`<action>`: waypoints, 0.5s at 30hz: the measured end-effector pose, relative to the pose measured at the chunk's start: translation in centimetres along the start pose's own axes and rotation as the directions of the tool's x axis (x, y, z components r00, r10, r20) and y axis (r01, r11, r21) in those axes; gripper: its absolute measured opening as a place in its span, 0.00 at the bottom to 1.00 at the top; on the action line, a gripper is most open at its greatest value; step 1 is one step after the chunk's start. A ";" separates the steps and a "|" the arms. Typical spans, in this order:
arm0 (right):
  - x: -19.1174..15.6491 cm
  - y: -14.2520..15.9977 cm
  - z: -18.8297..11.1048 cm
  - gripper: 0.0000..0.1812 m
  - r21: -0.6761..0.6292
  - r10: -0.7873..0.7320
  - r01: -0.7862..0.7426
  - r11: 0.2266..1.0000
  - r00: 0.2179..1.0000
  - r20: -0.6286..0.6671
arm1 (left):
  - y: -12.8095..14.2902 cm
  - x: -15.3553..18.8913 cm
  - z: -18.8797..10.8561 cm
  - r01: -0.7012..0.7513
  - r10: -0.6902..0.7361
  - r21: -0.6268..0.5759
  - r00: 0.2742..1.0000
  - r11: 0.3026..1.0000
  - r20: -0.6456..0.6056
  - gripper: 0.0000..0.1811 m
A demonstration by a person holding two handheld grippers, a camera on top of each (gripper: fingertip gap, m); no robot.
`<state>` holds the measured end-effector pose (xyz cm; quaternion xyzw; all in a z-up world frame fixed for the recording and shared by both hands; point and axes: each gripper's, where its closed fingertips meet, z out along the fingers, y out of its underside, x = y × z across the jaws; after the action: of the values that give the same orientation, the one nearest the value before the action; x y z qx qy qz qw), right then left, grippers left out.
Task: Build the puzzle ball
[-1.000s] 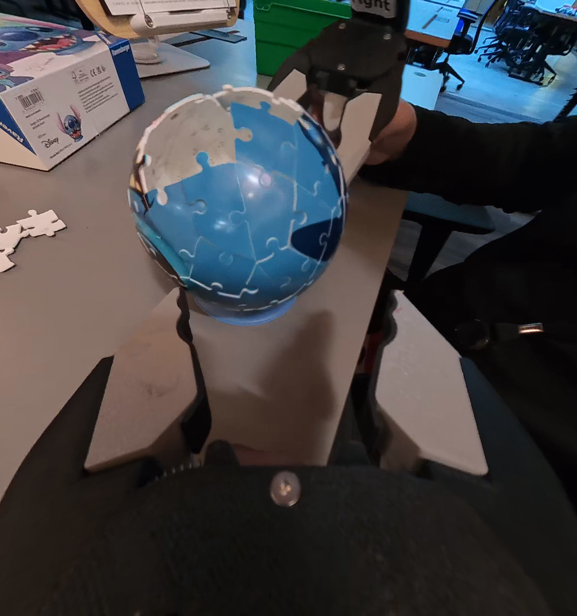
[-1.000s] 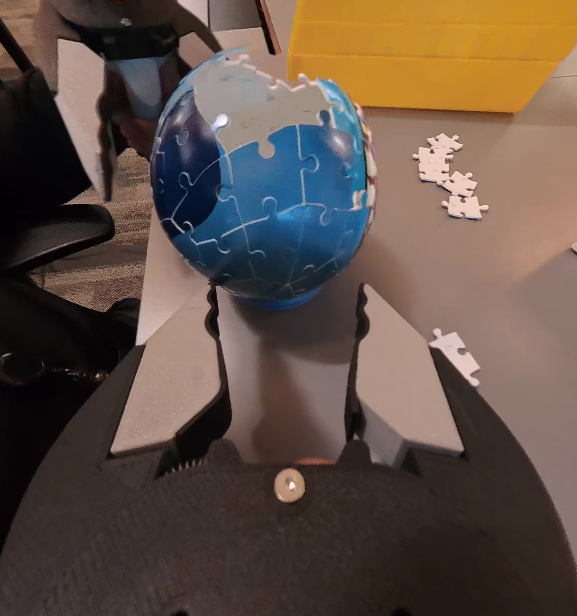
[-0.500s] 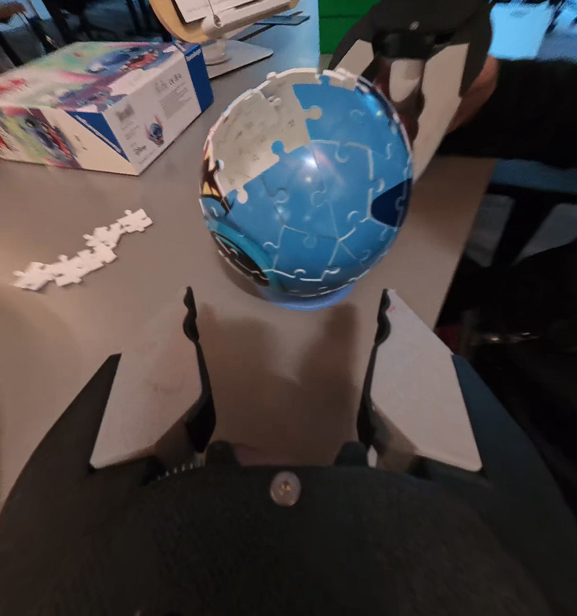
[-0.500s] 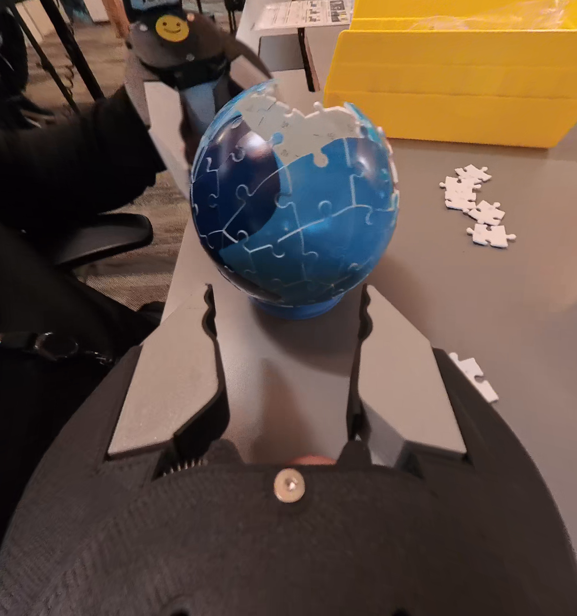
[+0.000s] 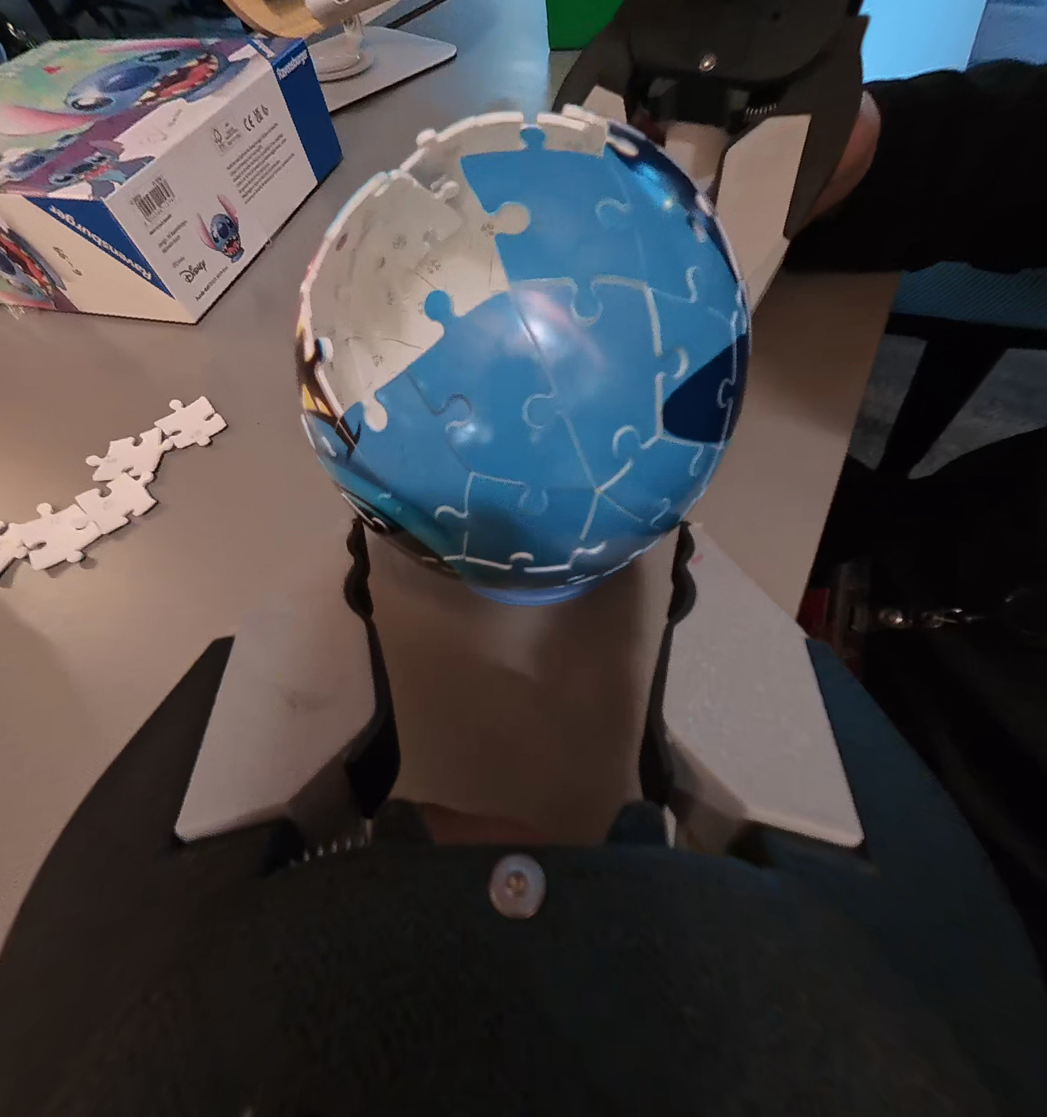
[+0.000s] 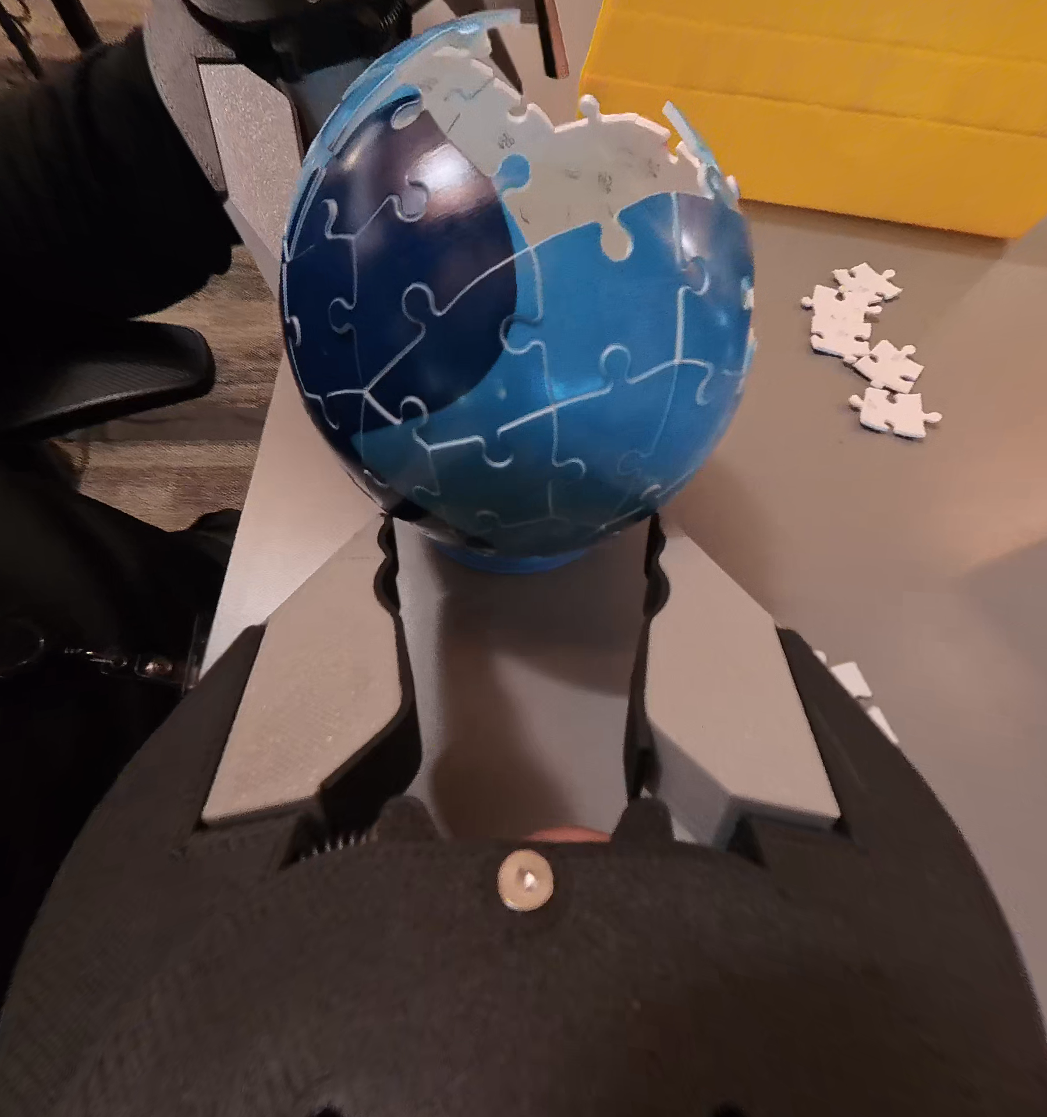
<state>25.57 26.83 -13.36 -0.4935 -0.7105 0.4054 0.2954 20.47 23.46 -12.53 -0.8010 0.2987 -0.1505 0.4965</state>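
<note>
The blue puzzle ball (image 5: 545,387) stands on a blue ring base near the table's edge, with a gap at its top that shows the white inner sides of pieces; it also shows in the right wrist view (image 6: 508,338). My left gripper (image 5: 521,538) is open, its fingertips at the ball's lower sides. My right gripper (image 6: 521,532) is open on the opposite side, its fingertips likewise at the ball's lower edge. Each gripper shows behind the ball in the other's view. Loose white pieces (image 5: 85,501) lie on the table, also in the right wrist view (image 6: 865,344).
The puzzle's box (image 5: 122,169) lies at the far left. A yellow bin (image 6: 841,109) stands behind the ball in the right wrist view. One more loose piece (image 6: 850,680) lies beside my right gripper. The table edge (image 5: 835,423), a chair and a person's dark clothing are close by.
Both grippers have moved in toward the ball, so it looks larger and the fingertips now reach its lower sides. Both stay open. The ball has not moved.
</note>
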 end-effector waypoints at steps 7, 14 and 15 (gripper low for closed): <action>0.4 -0.4 -0.3 0.45 0.033 0.052 -0.053 0.998 0.998 0.028 | -0.5 0.0 -1.0 0.142 -0.141 0.062 0.990 0.988 -0.026 0.50; 0.6 -0.3 -1.0 0.45 0.050 0.039 -0.039 0.998 0.999 -0.003 | -0.5 0.8 -2.0 0.161 -0.157 0.090 0.986 0.983 -0.045 0.51; 0.7 -0.3 -1.1 0.45 0.050 0.034 -0.033 0.998 0.999 -0.010 | -0.2 0.5 -2.0 0.150 -0.148 0.082 0.989 0.985 -0.026 0.51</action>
<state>26.11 27.72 -12.54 -0.5000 -0.6901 0.4253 0.3048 19.85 21.82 -11.47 -0.7981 0.2363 -0.2077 0.5138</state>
